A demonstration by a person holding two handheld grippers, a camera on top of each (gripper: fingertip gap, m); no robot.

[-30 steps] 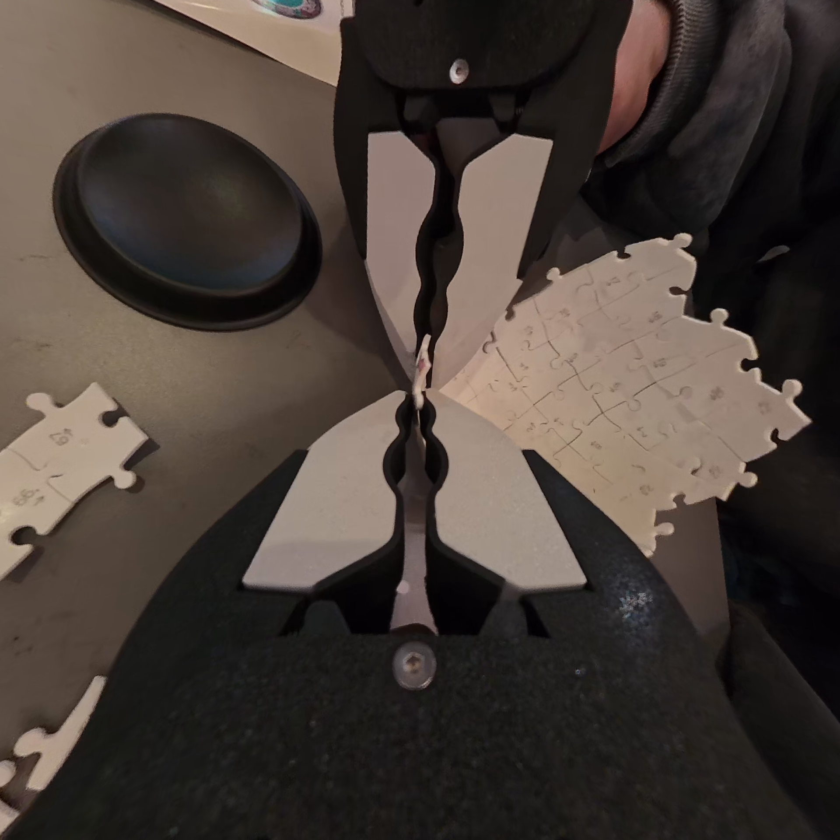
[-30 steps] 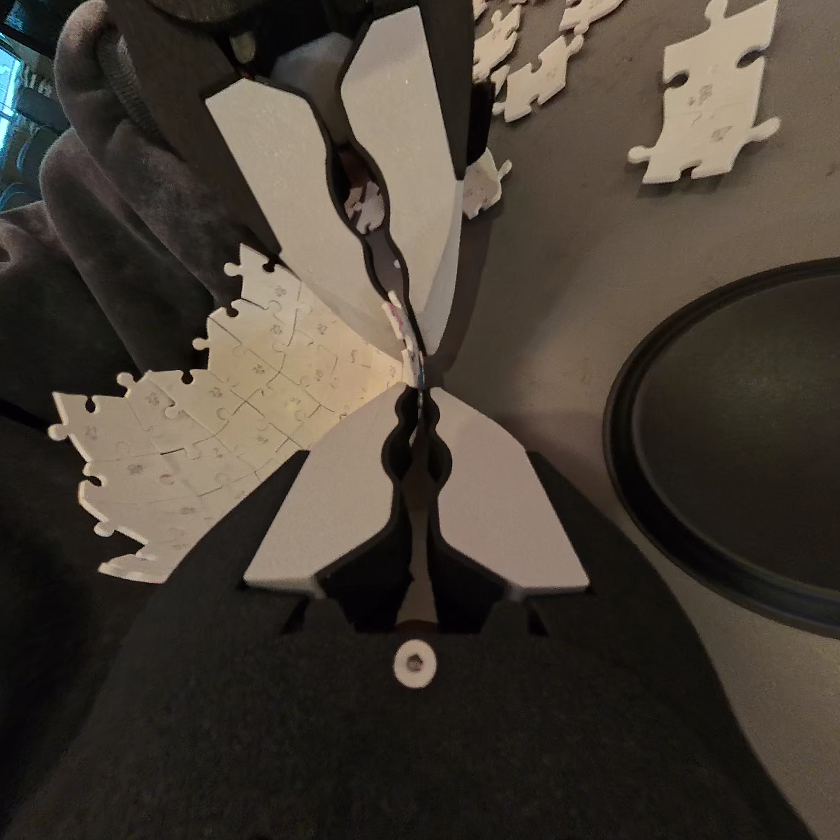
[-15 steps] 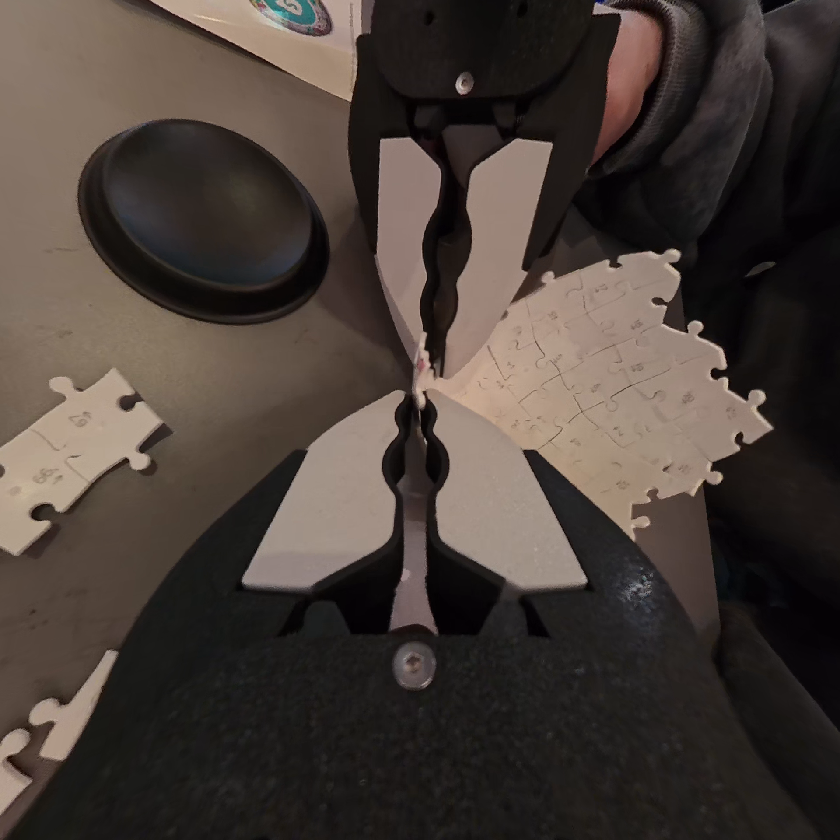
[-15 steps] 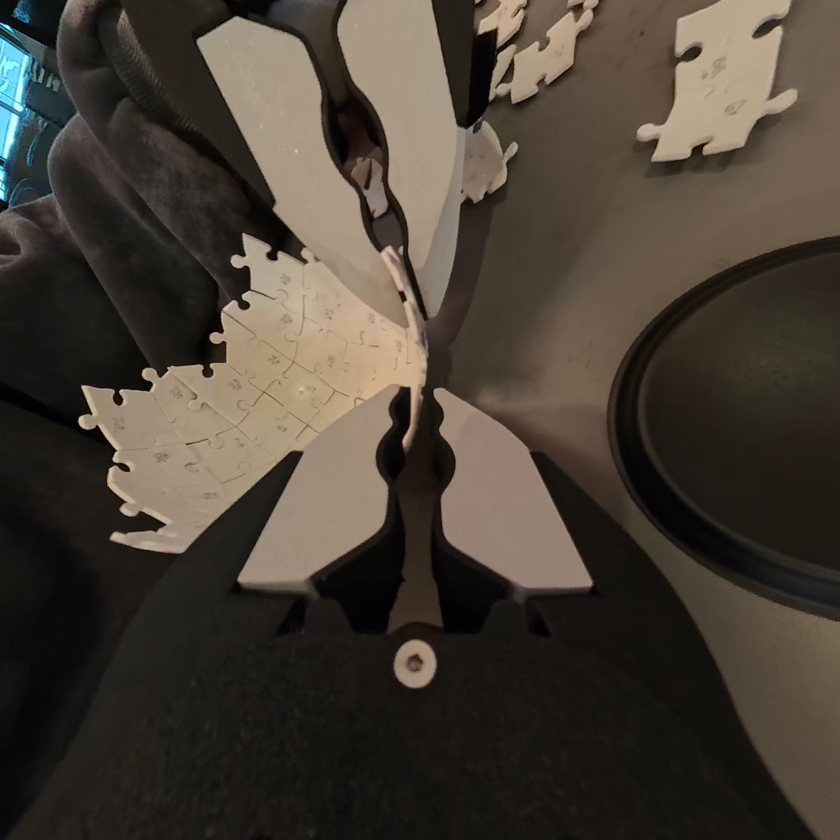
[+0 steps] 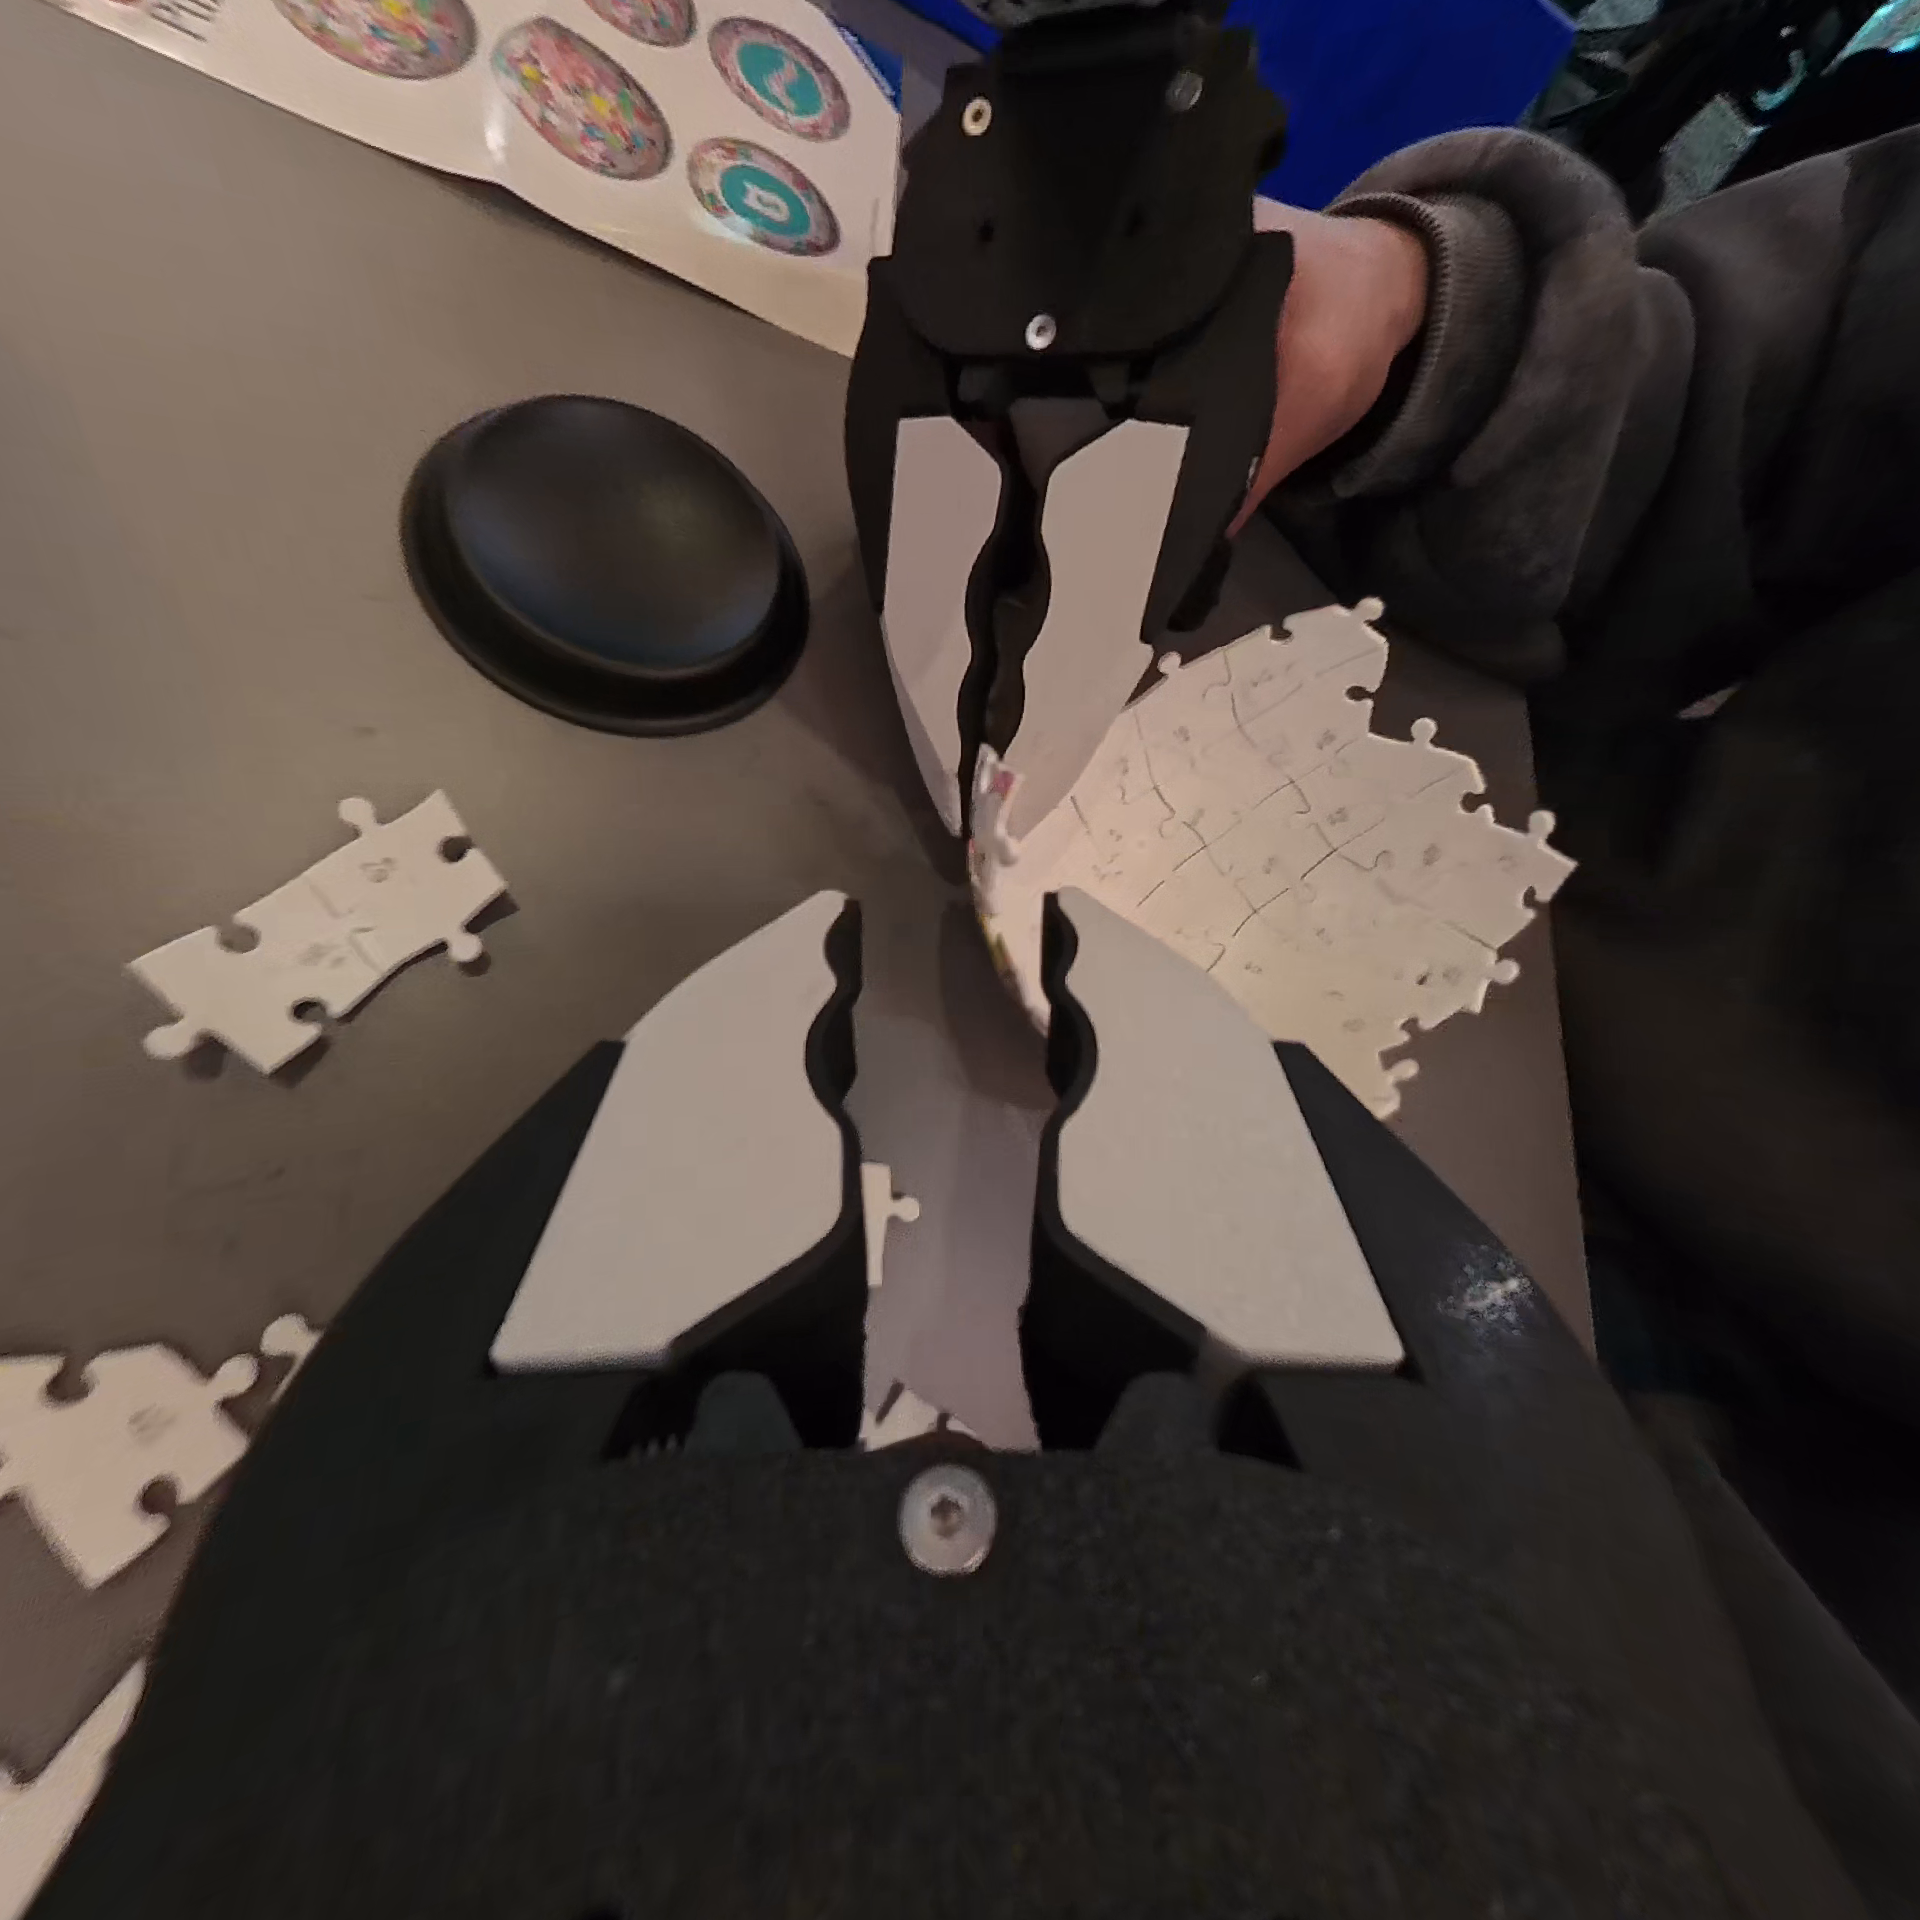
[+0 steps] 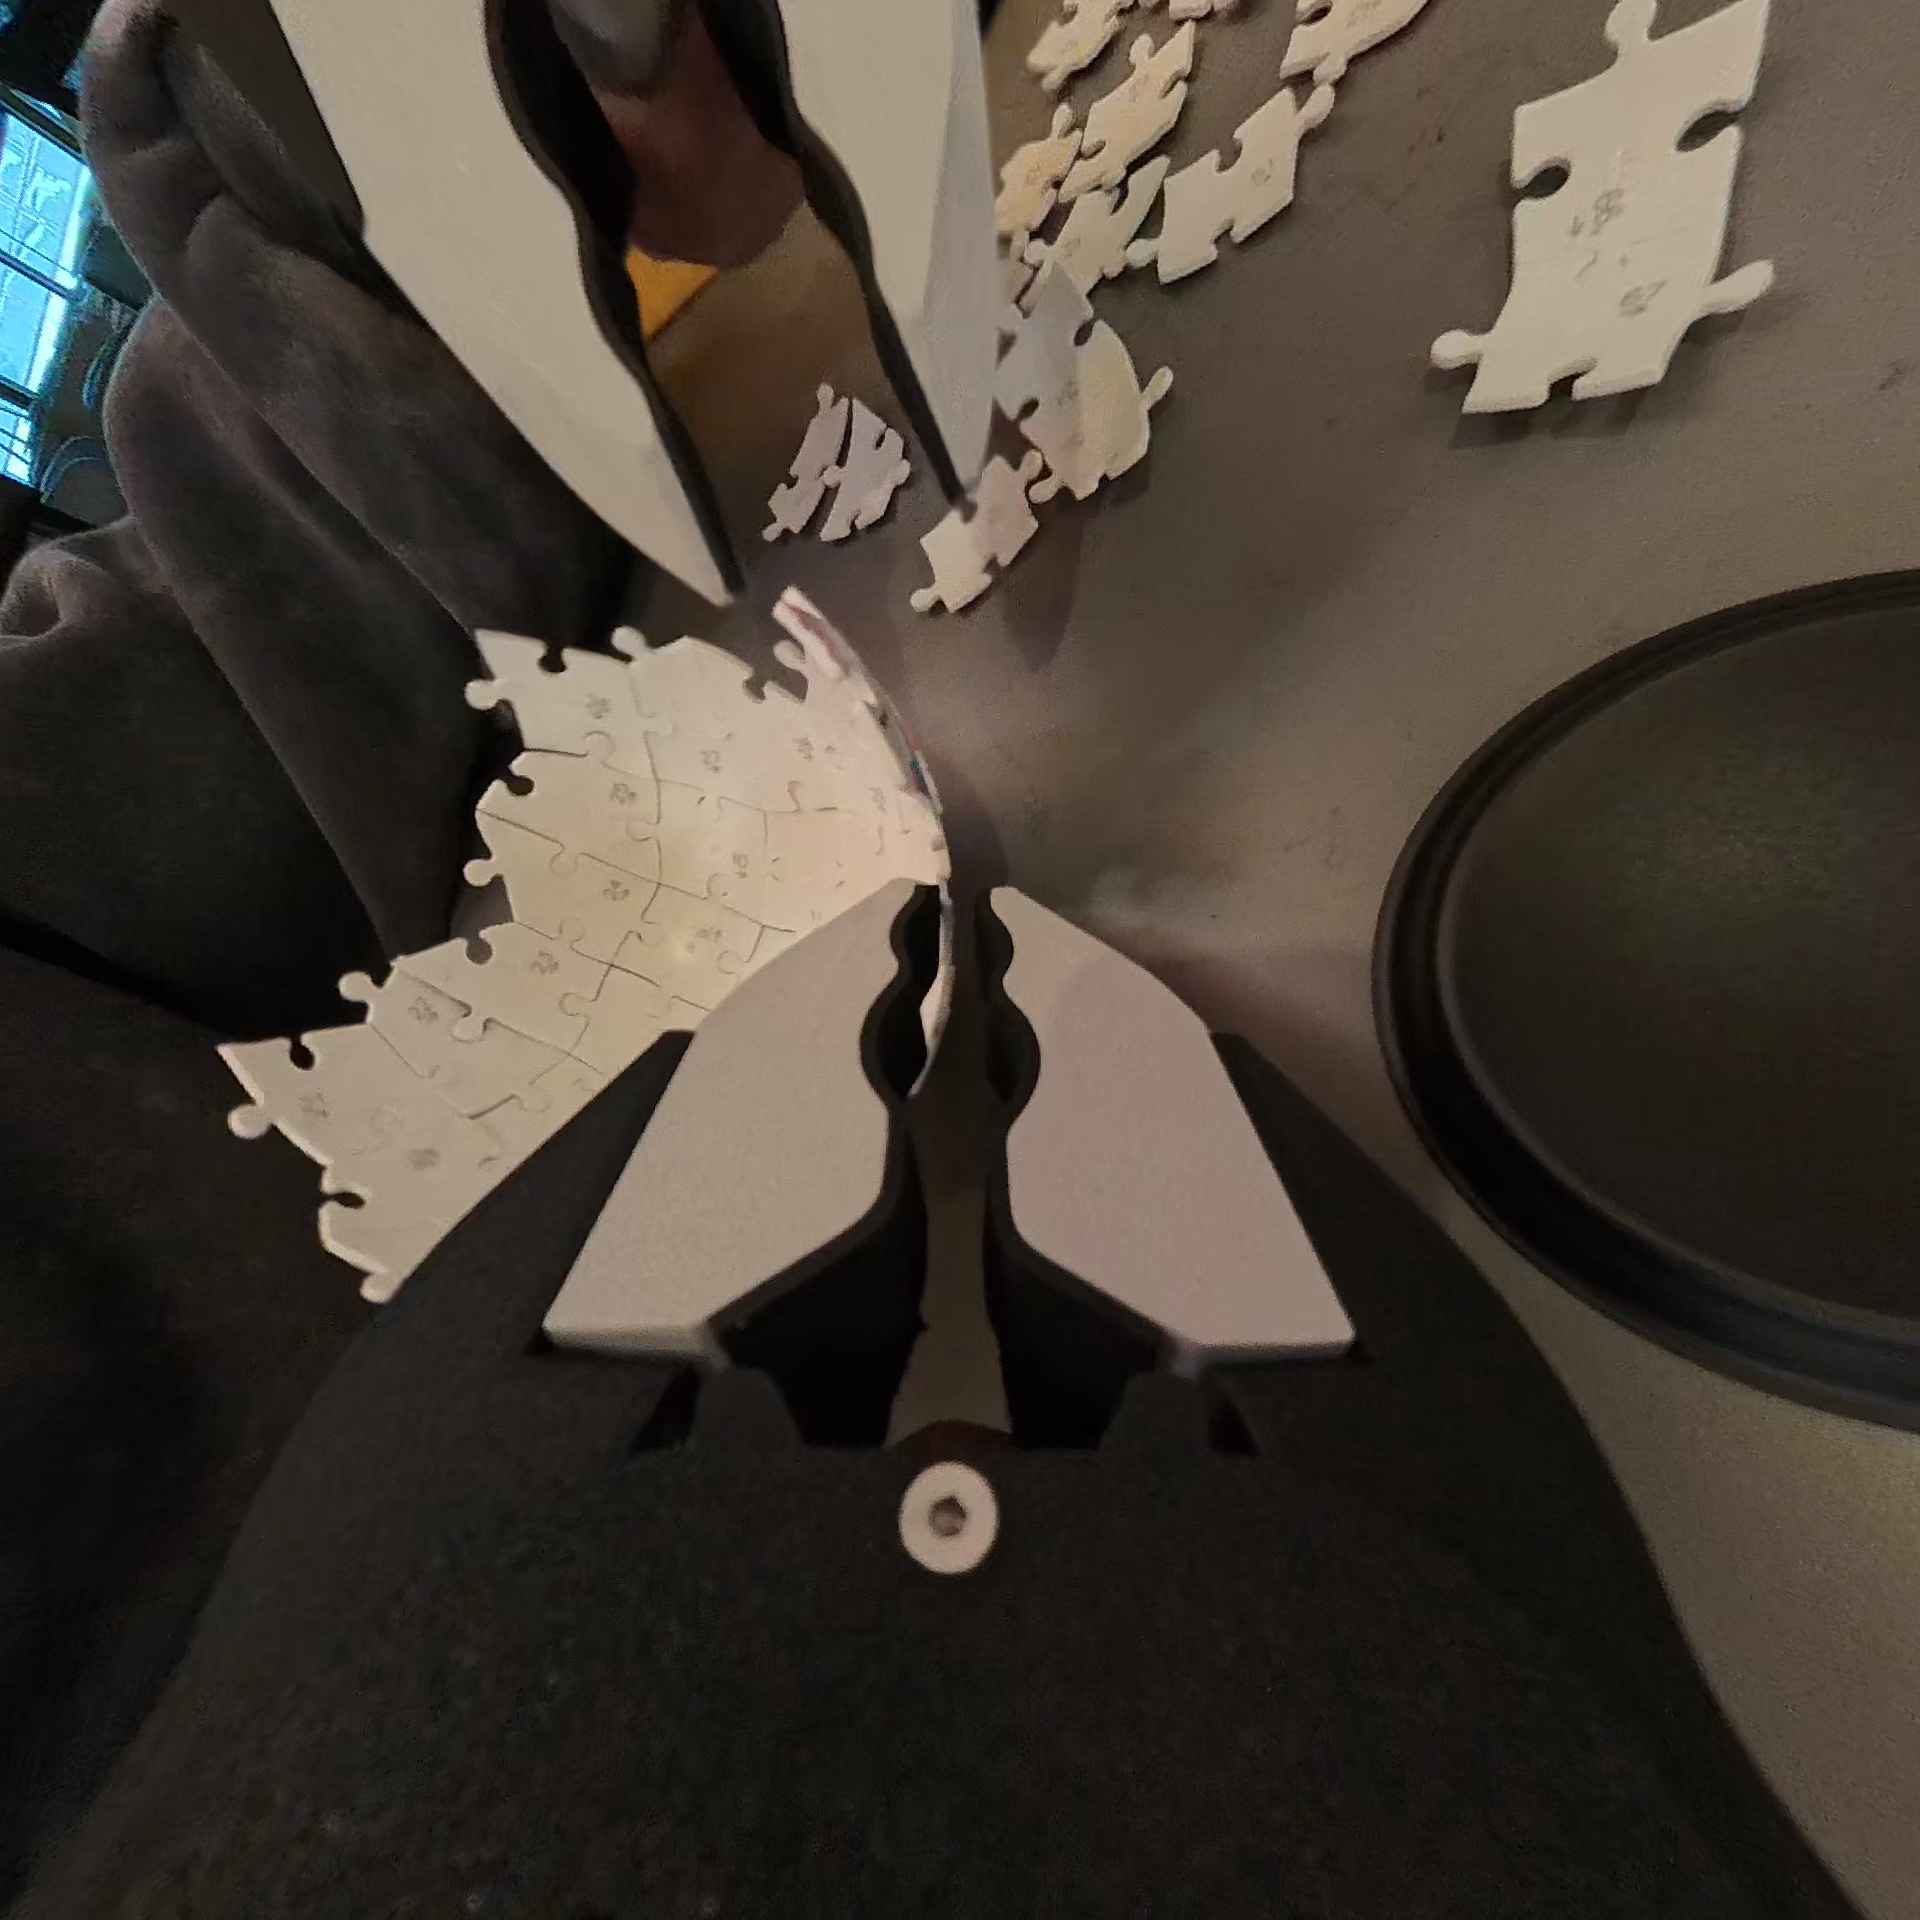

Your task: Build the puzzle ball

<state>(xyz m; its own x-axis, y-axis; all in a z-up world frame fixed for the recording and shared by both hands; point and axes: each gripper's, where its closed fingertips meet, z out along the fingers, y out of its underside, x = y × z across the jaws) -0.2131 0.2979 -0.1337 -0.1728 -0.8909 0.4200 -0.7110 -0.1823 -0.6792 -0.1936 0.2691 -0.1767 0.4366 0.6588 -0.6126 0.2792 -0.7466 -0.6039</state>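
Observation:
A curved white shell of joined puzzle pieces (image 5: 1299,862) hangs above the grey table, its hollow numbered side showing. My right gripper (image 6: 956,899) is shut on the shell's edge (image 6: 727,831). In the left wrist view it comes down from the top (image 5: 982,769) and pinches the coloured rim. My left gripper (image 5: 948,914) is open and empty, with its tips just short of the shell's edge. In the right wrist view the left gripper (image 6: 842,535) is above the shell with its jaws apart.
A black dome stand (image 5: 603,561) sits on the table, also at the right of the right wrist view (image 6: 1683,987). Joined pairs (image 5: 322,935) and several loose pieces (image 6: 1143,135) lie about. A printed sheet (image 5: 623,114) lies at the back. A person's dark sleeve (image 5: 1558,364) is at right. My hands' fingertips stand some 6 centimetres from each other.
My left gripper has opened, let go of the shell's edge and drawn back a little. My right gripper still holds the shell.

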